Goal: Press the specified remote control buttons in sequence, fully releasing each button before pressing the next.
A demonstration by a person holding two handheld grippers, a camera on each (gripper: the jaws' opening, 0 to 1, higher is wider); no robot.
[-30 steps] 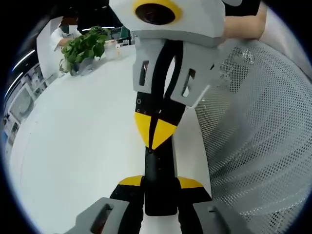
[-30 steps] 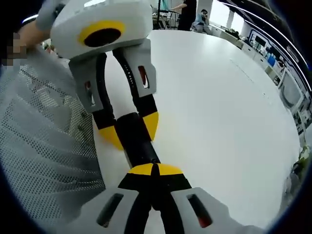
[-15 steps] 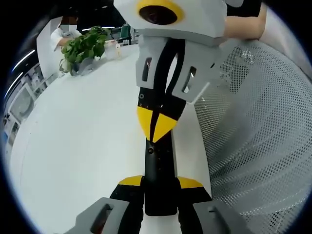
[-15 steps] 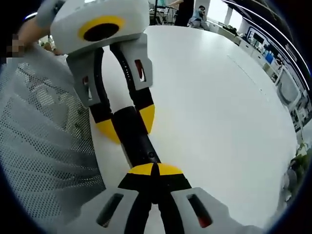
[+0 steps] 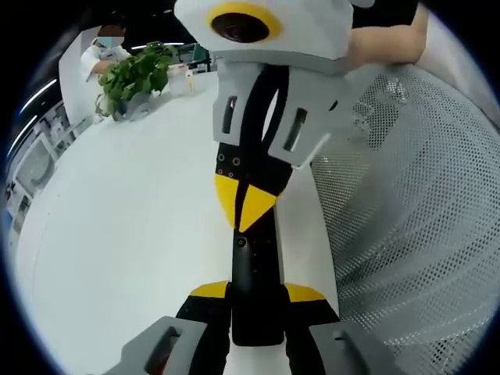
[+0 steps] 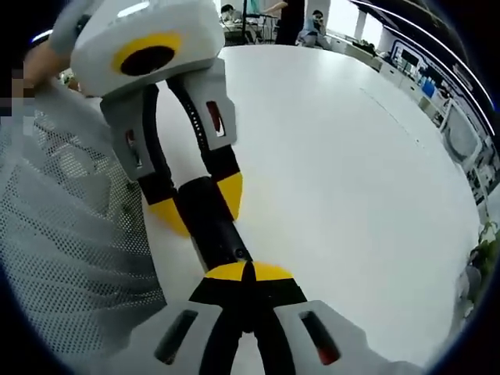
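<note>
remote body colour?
Black; the remote shows best in the left gripper view, held between that gripper's jaws.

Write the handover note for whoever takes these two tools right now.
Left tool: shut on the black remote control, clamping its near end in the left gripper view, holding it over the white table.
Right tool: jaws shut, yellow tips together on the remote's top face near a small button.
Potted plant at the table's far edge; white mesh beside the remote.
Done: cannot tell which buttons have been pressed.
Left: judge whether this press is finished, lift fully off, then go to the next button.
</note>
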